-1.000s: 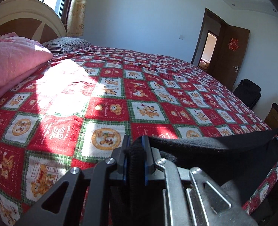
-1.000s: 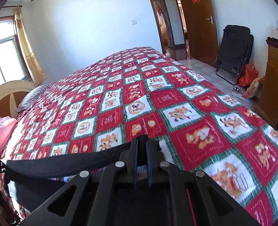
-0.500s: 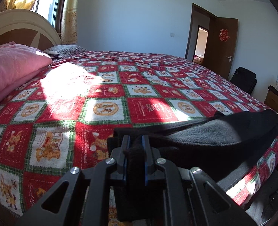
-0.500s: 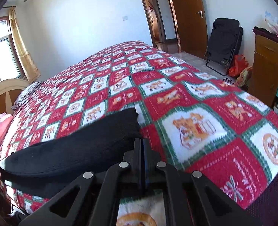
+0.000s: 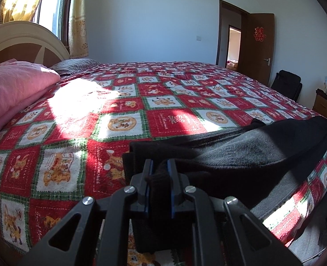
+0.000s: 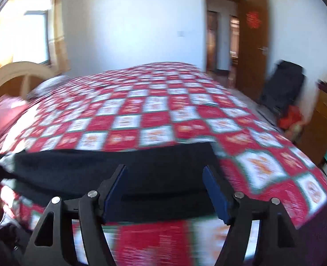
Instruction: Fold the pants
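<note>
The black pants [image 5: 240,155] lie along the near edge of the bed, stretching to the right in the left wrist view. My left gripper [image 5: 159,166] is shut on a bunched end of the black cloth. In the blurred right wrist view the pants [image 6: 97,173] lie flat across the red bedspread. My right gripper [image 6: 164,173] hangs over them with its jaws opening wide; its blue pads [image 6: 215,190] press on nothing and no cloth is pinched between them.
A red, white and green checked bedspread [image 5: 163,102] covers the bed. Pink bedding [image 5: 12,88] and a striped pillow [image 5: 74,65] lie by the headboard [image 5: 24,42]. A black folding chair [image 6: 283,86], a wooden cabinet [image 6: 320,126] and an open door [image 6: 254,44] are to the right.
The stretched pants were lowered onto the bed. My right gripper let go of the cloth, opened wide and swung left along the bed edge. My left gripper moved slightly, still gripping.
</note>
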A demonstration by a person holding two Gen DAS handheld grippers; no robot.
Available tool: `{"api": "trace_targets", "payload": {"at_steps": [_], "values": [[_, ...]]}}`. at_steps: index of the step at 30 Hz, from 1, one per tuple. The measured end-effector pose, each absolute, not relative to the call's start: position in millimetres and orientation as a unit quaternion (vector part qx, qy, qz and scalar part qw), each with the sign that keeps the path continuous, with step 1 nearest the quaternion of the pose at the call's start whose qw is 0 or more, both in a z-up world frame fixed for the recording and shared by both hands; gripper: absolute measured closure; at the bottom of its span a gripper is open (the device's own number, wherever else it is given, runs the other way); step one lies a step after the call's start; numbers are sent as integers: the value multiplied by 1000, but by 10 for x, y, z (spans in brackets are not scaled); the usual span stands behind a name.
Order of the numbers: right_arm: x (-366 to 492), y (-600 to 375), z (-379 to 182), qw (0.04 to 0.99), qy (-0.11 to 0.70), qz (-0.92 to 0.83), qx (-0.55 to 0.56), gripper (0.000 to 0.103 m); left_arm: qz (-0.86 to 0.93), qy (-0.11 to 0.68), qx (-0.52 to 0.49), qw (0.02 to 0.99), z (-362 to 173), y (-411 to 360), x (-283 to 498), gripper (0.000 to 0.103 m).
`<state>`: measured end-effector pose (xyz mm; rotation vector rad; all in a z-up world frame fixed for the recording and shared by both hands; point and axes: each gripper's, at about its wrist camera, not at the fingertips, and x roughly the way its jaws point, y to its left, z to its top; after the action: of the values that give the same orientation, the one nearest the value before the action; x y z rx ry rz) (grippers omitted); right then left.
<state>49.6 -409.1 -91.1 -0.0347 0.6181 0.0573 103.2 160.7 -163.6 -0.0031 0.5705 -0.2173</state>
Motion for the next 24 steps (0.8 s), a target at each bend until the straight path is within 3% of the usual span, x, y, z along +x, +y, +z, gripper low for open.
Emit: {"api": "trace_targets", "payload": {"at_steps": [7,13,14,15,20,24], "values": [[792,-2314,-1378,904,348,197,-154,32,-100,269,19,958,-1641,1572,977,87],[904,-1381,-1860,865,345,242,-273,33,-96,260,43,960,-1647,1531,958,87],[920,-1298,-1925,860,343,242,-290,41,-95,259,50,960,-1646,1522,954,87],[939,-1233,-1990,855,342,236,-309,56,-95,257,57,960,-1643,1511,950,87],[966,-1213,-2013,852,341,233,-322,98,-89,241,119,959,-1601,1398,934,88],[780,-1235,-1832,854,331,250,-314,100,-101,222,144,959,-1503,1395,865,88]]}}
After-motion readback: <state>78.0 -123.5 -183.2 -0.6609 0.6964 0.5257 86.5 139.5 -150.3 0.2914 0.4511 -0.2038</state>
